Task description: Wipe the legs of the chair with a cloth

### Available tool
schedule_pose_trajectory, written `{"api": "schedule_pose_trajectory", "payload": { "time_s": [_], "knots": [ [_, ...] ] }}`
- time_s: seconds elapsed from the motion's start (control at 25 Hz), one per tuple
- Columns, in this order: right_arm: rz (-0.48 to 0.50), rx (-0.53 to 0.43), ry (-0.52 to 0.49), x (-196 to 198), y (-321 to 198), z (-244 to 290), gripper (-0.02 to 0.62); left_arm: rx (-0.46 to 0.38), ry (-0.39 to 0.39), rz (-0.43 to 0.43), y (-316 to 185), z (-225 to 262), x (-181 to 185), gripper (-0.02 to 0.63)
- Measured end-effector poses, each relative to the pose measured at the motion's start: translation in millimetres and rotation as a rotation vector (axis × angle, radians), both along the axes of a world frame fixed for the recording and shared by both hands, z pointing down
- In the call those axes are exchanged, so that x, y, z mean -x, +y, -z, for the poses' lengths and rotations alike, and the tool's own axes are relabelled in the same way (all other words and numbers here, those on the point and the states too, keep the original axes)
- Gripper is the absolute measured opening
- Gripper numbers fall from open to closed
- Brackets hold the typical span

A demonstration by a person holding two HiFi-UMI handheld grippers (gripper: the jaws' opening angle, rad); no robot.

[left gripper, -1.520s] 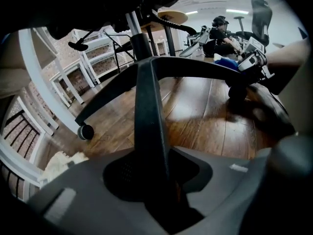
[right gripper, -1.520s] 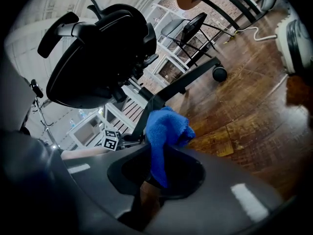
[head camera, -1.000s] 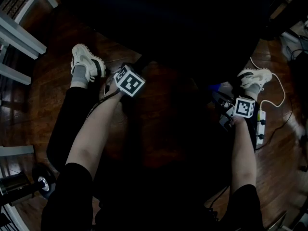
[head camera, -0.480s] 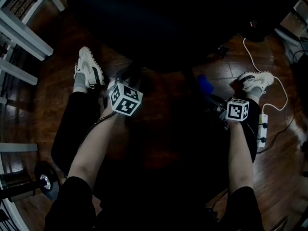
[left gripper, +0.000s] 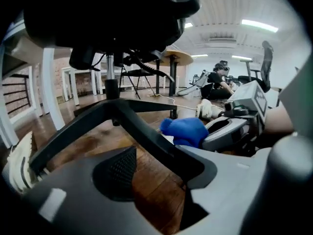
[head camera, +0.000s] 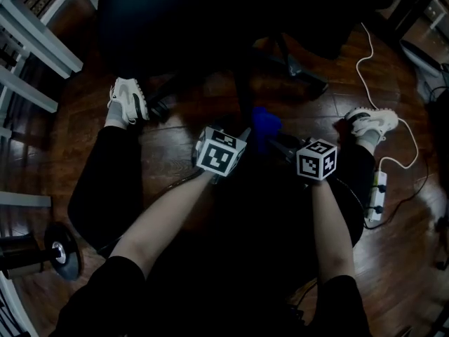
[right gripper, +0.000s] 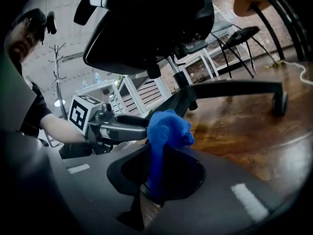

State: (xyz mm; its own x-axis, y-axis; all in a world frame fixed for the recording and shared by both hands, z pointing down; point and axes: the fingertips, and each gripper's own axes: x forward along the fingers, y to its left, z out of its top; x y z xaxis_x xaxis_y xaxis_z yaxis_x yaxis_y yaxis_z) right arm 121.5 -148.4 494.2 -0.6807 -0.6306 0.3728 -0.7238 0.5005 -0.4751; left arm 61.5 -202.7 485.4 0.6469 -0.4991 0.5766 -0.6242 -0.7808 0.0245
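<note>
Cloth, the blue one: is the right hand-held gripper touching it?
Touching. The right gripper view shows the cloth pinched between the jaws of the right hand-held gripper.

The head view is badly underexposed: the chair [head camera: 210, 27] is a black mass, the floor [head camera: 84, 118] gives only a faint reddish sheen, and the cloth [head camera: 265, 123] alone keeps colour. Both gripper views are brighter, lit by ceiling strips [left gripper: 259, 25], with fisheye bending, black corners and soft focus along the bottom edge.
</note>
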Motion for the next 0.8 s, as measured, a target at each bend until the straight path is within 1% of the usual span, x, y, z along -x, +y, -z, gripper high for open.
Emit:
{"api": "schedule_pose_trajectory", "payload": {
  "time_s": [0.12, 0.16, 0.2, 0.24, 0.28, 0.36, 0.4, 0.44, 0.48, 0.56, 0.6, 0.64, 0.72, 0.76, 0.8],
  "knots": [
    [0.015, -0.051, 0.142, -18.8, 5.0, 7.4, 0.074, 0.098, 0.046, 0.119, -8.2, -16.5, -3.2, 0.249],
    [0.011, -0.062, 0.180, -25.2, 7.2, 8.7, 0.074, 0.124, 0.066, 0.146, -10.1, -16.3, -6.9, 0.269],
    [-0.007, -0.068, 0.199, -32.1, 8.9, 9.7, 0.074, 0.140, 0.076, 0.170, -11.5, -14.0, -11.2, 0.273],
    [-0.040, -0.069, 0.192, -39.6, 9.7, 10.8, 0.074, 0.141, 0.071, 0.194, -13.5, -11.2, -15.5, 0.276],
    [-0.081, -0.064, 0.161, -47.3, 9.7, 11.8, 0.074, 0.131, 0.050, 0.216, -16.5, -9.3, -20.3, 0.287],
    [-0.154, -0.046, 0.062, -57.4, 10.1, 14.5, 0.074, 0.129, -0.033, 0.244, -20.3, -17.1, -29.4, 0.311],
    [-0.172, -0.037, 0.025, -57.6, 11.4, 16.0, 0.074, 0.153, -0.073, 0.257, -18.8, -26.7, -31.5, 0.311],
    [-0.178, -0.029, 0.013, -54.8, 13.0, 17.4, 0.074, 0.182, -0.097, 0.274, -16.7, -35.8, -31.8, 0.310],
    [-0.177, -0.023, 0.026, -50.8, 13.7, 19.2, 0.074, 0.200, -0.105, 0.289, -15.3, -42.0, -31.2, 0.304],
    [-0.185, -0.028, 0.088, -45.4, 8.3, 27.4, 0.074, 0.203, -0.111, 0.299, -16.3, -45.2, -30.6, 0.287],
    [-0.200, -0.036, 0.104, -45.3, 3.2, 33.8, 0.074, 0.194, -0.112, 0.300, -19.0, -43.0, -31.0, 0.282],
    [-0.220, -0.041, 0.093, -45.5, -0.6, 39.1, 0.074, 0.194, -0.113, 0.305, -21.1, -41.2, -30.7, 0.277],
    [-0.241, -0.031, 0.006, -43.1, 0.8, 41.2, 0.074, 0.241, -0.107, 0.327, -19.2, -47.8, -26.3, 0.270],
    [-0.243, -0.023, -0.041, -41.6, 4.3, 38.5, 0.074, 0.275, -0.085, 0.337, -16.7, -53.4, -26.2, 0.270],
    [-0.247, -0.014, -0.069, -41.8, 8.0, 34.5, 0.074, 0.306, -0.048, 0.345, -14.0, -57.0, -30.2, 0.265]
  ]
}}
